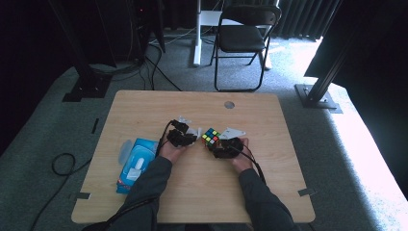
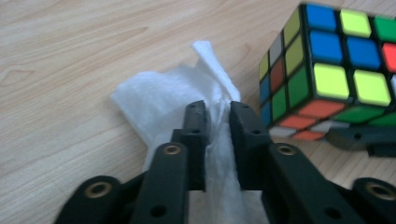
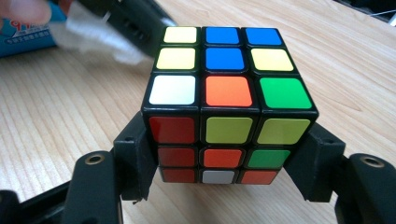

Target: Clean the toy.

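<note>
A scrambled Rubik's cube [image 1: 210,137] sits at the middle of the wooden table [image 1: 144,106], with my right gripper [image 1: 213,141] shut on its two sides. In the right gripper view the cube [image 3: 226,93] stands between the jaws of the right gripper [image 3: 229,158], white, orange and green squares along the near top edge. Just left of the cube, my left gripper [image 1: 195,133] lies low over a crumpled white tissue [image 2: 159,93]. The tissue runs loosely through the narrow gap of the left gripper [image 2: 217,114], whose jaws stand slightly apart. The cube [image 2: 327,70] is close on its right.
A blue tissue pack [image 1: 137,163] lies on the table's left part, also seen as the tissue pack [image 3: 23,37] in the right gripper view. A round hole [image 1: 229,104] is near the far edge. A black folding chair [image 1: 243,38] stands beyond the table, cables on the floor at left.
</note>
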`<action>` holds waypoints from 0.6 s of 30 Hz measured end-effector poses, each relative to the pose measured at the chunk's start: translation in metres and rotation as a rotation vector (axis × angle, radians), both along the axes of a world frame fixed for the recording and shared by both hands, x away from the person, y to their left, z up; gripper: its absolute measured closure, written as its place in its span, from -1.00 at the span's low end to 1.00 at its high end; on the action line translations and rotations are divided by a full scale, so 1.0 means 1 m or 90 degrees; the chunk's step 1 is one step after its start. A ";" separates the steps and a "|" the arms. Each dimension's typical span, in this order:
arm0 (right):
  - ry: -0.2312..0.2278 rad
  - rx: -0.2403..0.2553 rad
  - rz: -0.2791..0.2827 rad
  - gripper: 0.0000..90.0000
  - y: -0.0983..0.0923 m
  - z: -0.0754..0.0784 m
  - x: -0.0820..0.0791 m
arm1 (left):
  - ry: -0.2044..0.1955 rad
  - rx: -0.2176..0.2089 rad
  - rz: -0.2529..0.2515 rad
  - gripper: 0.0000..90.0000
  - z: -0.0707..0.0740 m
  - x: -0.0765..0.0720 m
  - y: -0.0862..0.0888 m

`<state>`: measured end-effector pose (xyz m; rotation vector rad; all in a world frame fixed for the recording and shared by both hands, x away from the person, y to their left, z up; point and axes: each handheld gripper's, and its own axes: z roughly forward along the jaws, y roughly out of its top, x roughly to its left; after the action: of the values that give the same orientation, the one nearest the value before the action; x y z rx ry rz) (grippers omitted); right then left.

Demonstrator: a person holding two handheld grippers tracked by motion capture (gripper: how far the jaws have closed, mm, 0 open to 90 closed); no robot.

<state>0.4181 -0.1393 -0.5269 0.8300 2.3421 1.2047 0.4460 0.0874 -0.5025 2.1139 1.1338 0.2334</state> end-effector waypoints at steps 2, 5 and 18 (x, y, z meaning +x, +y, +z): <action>-0.001 0.001 -0.003 -0.24 -0.002 0.001 0.000 | -0.010 -0.001 0.003 0.52 0.003 -0.002 -0.002; -0.002 0.003 -0.005 -0.24 -0.003 0.001 0.000 | -0.027 0.010 0.011 0.38 0.008 -0.004 -0.002; -0.002 0.005 -0.005 -0.24 -0.001 0.000 0.000 | 0.009 0.081 0.074 0.08 -0.012 -0.007 -0.009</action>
<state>0.4185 -0.1403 -0.5267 0.8385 2.3313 1.2121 0.4394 0.0780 -0.5141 2.1650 1.2814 0.3532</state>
